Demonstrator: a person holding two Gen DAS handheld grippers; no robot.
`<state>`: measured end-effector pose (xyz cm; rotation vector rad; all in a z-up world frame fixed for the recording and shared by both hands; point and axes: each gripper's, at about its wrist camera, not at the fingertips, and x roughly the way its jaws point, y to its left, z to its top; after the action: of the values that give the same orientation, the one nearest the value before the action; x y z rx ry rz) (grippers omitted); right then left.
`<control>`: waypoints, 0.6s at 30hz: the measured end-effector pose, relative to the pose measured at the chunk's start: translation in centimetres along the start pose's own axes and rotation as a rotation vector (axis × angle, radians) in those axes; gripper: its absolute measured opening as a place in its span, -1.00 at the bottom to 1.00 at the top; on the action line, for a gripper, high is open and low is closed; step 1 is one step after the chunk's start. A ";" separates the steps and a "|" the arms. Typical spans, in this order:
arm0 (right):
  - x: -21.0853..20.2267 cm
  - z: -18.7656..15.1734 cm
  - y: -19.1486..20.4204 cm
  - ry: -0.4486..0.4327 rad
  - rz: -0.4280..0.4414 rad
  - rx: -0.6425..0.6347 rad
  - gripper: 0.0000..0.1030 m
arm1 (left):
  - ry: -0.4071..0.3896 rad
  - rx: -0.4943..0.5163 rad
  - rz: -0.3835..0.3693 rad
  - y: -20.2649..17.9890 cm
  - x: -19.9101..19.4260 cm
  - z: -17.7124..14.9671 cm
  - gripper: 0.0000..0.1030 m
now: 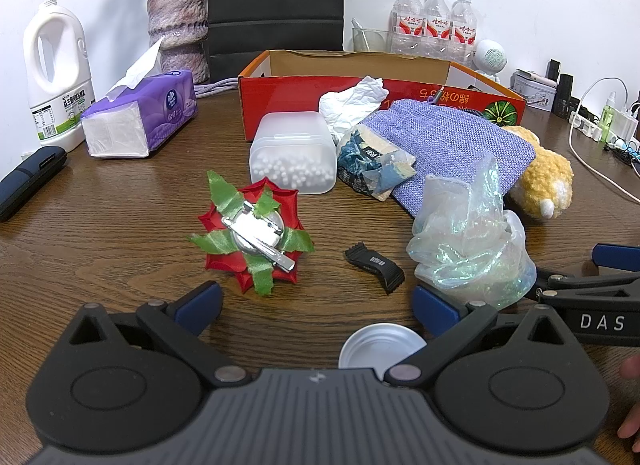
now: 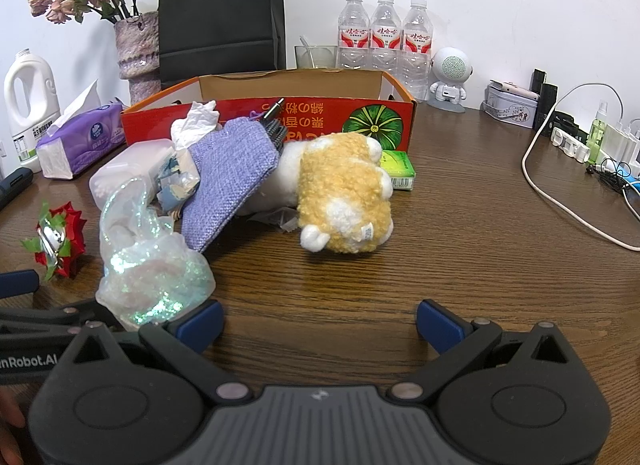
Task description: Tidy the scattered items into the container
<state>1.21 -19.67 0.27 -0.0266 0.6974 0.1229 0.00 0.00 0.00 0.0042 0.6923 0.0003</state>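
1. The left gripper (image 1: 318, 307) hovered over the worktop (image 1: 120, 225) with its jaws spread wide and nothing between them; a small silver lid (image 1: 380, 349) lay just under it.
2. The right gripper (image 2: 320, 323) likewise stood released over bare wood, holding nothing.
3. The container, a red cardboard box (image 2: 340, 121), stood open at the rear; its interior could not be properly seen, so its contents were not established.
4. Scattered items lay in front of the box: a cotton swab tub (image 1: 292, 153), a purple woven pouch (image 1: 452, 141), crumpled white paper (image 1: 352, 103), a torn snack wrapper (image 1: 370, 165), an iridescent plastic bag (image 1: 468, 241) and a yellow plush toy (image 2: 344, 197).
5. A red ribbon flower (image 1: 250, 241) and a black sachet (image 1: 376, 267) lay apart, nearer the left gripper.
6. A green packet (image 2: 396, 169) touched the box's front corner.
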 end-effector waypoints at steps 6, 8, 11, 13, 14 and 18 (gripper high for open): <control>0.0 0.0 0.0 0.000 0.000 0.000 1.00 | 0.000 0.000 0.000 0.0 0.0 0.0 1.00; 0.0 0.0 0.0 0.000 0.000 0.000 1.00 | 0.000 0.000 0.000 0.0 0.0 0.0 1.00; 0.0 -0.1 0.0 0.000 0.000 0.000 1.00 | 0.000 0.000 0.000 0.0 0.0 0.0 1.00; 0.0 -0.1 -0.1 0.000 0.000 0.000 1.00 | 0.000 0.000 0.000 0.0 0.0 0.0 1.00; 0.0 -0.1 -0.1 0.000 0.000 0.000 1.00 | 0.000 0.000 0.000 0.0 0.0 0.0 1.00; 0.0 -0.1 -0.1 -0.001 -0.009 0.008 1.00 | 0.000 -0.001 0.004 -0.1 0.1 0.1 1.00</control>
<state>1.21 -19.81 0.17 -0.0222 0.6971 0.1120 0.16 -0.08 0.00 0.0043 0.6926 0.0045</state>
